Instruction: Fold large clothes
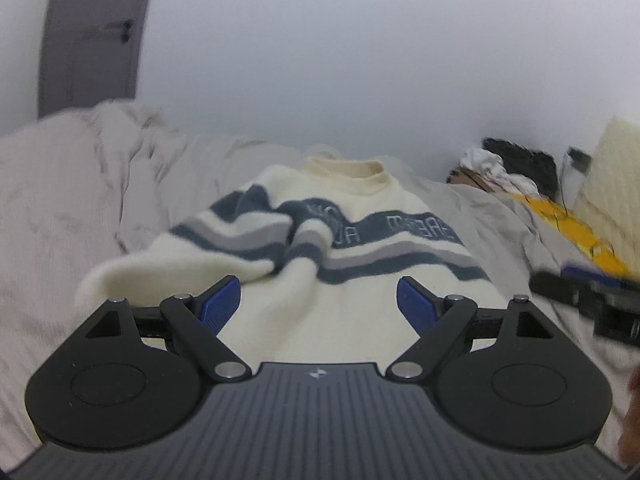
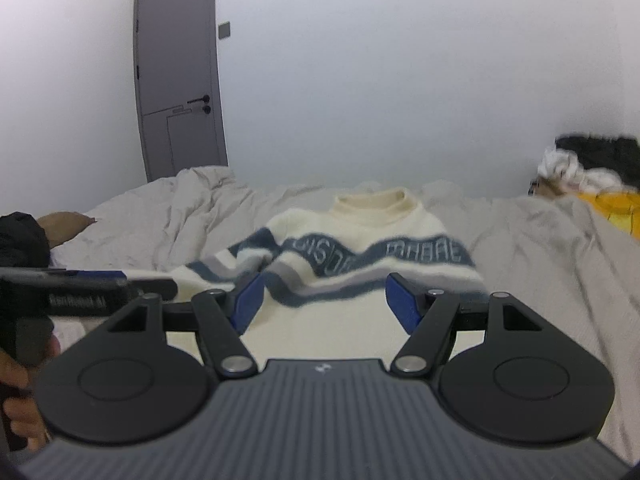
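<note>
A cream sweater with blue and grey stripes lies on the bed, collar at the far end; it also shows in the right wrist view. Its left sleeve is folded across and bunched over the chest. My left gripper is open and empty, hovering over the sweater's lower part. My right gripper is open and empty over the same lower part. Each gripper shows at the edge of the other's view, the right one and the left one.
The bed is covered by a crumpled grey duvet. A pile of clothes and a yellow item lie at the right by the white wall. A grey door stands at the back left.
</note>
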`<state>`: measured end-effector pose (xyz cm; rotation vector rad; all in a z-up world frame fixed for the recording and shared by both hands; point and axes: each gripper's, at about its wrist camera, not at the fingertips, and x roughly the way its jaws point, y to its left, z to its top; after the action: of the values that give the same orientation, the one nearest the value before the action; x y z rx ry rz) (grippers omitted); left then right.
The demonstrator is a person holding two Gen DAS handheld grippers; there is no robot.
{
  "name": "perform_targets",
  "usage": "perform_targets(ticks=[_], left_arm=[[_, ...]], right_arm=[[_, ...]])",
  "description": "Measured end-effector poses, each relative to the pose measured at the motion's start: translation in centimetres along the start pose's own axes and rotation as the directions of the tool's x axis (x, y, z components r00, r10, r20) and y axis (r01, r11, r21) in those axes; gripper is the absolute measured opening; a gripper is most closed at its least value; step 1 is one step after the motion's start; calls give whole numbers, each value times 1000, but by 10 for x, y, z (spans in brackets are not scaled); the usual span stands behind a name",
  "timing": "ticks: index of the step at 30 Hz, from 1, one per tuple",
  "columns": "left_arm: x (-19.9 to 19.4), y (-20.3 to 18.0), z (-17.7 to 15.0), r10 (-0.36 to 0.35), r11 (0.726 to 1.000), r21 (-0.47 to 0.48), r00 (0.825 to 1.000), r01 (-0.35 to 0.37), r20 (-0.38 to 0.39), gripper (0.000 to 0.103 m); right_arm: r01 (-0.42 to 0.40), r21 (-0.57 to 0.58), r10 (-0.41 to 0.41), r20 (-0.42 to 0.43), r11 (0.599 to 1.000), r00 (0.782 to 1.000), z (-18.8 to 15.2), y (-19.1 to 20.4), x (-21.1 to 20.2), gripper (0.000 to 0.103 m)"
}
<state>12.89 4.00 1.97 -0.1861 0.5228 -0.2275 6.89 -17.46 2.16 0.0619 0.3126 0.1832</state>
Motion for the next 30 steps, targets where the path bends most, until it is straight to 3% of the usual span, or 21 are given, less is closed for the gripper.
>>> perform_targets(ticks=[3,8,10,14,16,18,24,27,30], left_arm=[[8,27,3,12,986,-163,999,-18,-36,88],[13,83,6,66,913,-398,996,-85,-59,88],[12,107,6,106,868,-480,992,-125,-68,88],[9,147,1,154,753,-639,986,-159,-65,87],[8,157,-1,188,722,-668,980,-183,-66,87],[6,162,-2,218,700,-685,974,-203,-66,87],[-11,163,0,308,686,-682,950,-253,-42,87],[-22,169,-7,354,646,-709,934,-284,-51,87],[-20,180,-13,347,601,-740,933,-301,-98,87]], right_arm=[[-10,32,11,-23,999,1000,-8,-8,7,69],[-15,64,20,-82,998,996,-21,-20,18,69],[-23,92,32,-104,996,994,-24,-24,21,69],[-32,109,45,-125,994,991,-28,-28,25,72],[-30,110,45,-133,993,990,-30,-29,26,83],[-33,120,50,-145,992,988,-32,-31,27,83],[-33,156,63,-192,987,979,-37,-37,34,83],[-24,158,56,-199,987,978,-37,-38,35,83],[-18,160,51,-207,987,977,-38,-39,36,83]])
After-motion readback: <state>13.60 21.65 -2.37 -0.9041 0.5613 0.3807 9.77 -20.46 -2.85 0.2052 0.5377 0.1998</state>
